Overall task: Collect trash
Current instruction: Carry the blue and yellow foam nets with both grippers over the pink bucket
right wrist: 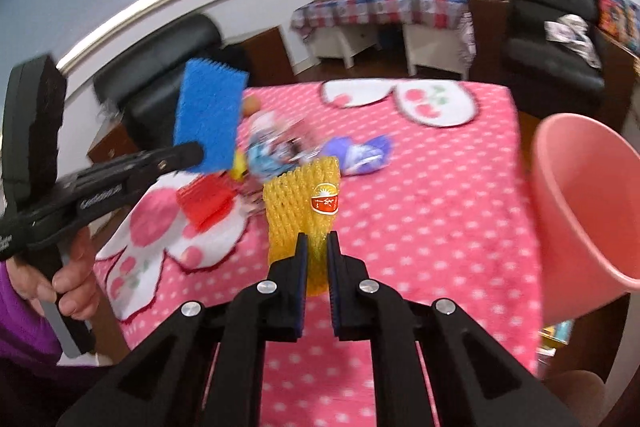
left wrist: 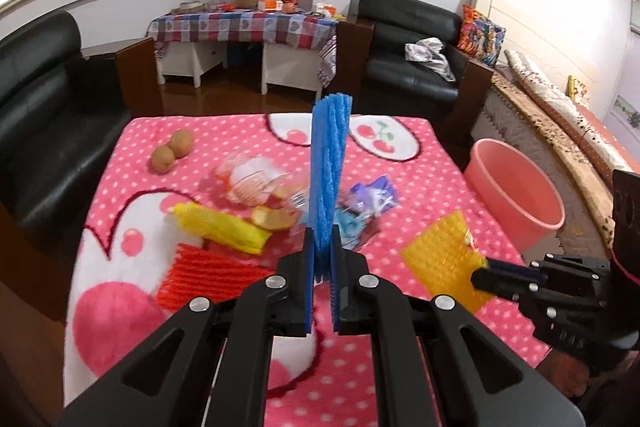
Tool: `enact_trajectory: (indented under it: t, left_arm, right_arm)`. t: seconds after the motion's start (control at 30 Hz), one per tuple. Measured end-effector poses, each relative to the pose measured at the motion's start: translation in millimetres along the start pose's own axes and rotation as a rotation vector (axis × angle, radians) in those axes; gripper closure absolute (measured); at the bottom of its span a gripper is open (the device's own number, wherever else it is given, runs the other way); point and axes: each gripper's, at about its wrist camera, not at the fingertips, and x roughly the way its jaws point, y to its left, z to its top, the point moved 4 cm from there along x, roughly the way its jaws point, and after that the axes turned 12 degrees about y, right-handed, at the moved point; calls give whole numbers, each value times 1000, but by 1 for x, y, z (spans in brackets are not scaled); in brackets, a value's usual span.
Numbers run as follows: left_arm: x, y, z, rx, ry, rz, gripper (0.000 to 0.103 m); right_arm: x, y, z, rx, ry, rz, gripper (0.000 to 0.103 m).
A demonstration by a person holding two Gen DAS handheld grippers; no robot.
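pink dotted blanket [left wrist: 400,327] over the table, with the pink tub [left wrist: 516,195] off its right edge, the likely place for the trash. my left gripper [left wrist: 322,247] is clamped narrow on a blue foam net [left wrist: 329,163], held upright above the near middle; my right gripper [right wrist: 317,247] is pinched on a yellow foam net [right wrist: 304,203], raised over the near right of the blanket.

risks: each net is caught only at its lower edge, and soft foam may slip out on the way to the tub. the tub is beside the table, not on it, so a short release would drop a net on the floor.

left on the blanket, far of my grippers: a red foam net [left wrist: 208,279], another yellow net [left wrist: 224,227], crumpled wrappers [left wrist: 368,199], and two brown fruits [left wrist: 172,151] at the far left.

hard to make out: the wrappers are blurred, their count unclear; the tub's bottom is cut off in the right wrist view, and the blue net hides what lies behind it.
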Motion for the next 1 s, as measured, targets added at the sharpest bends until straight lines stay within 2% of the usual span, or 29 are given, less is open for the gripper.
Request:
enact_trajectory:
  t: [0.4, 0.77, 1.0]
  left_arm:
    - [17, -66, 24, 80, -5, -132, 97]
    - [37, -147, 46, 218, -5, -218, 97]
    - [59, -186, 60, 274, 23, -260, 97]
  right_arm:
    - [-49, -66, 8, 141, -141, -94, 94]
    - [-77, -129, 4, 281, -184, -200, 94]
    - [-80, -170, 1, 356, -169, -266, 94]
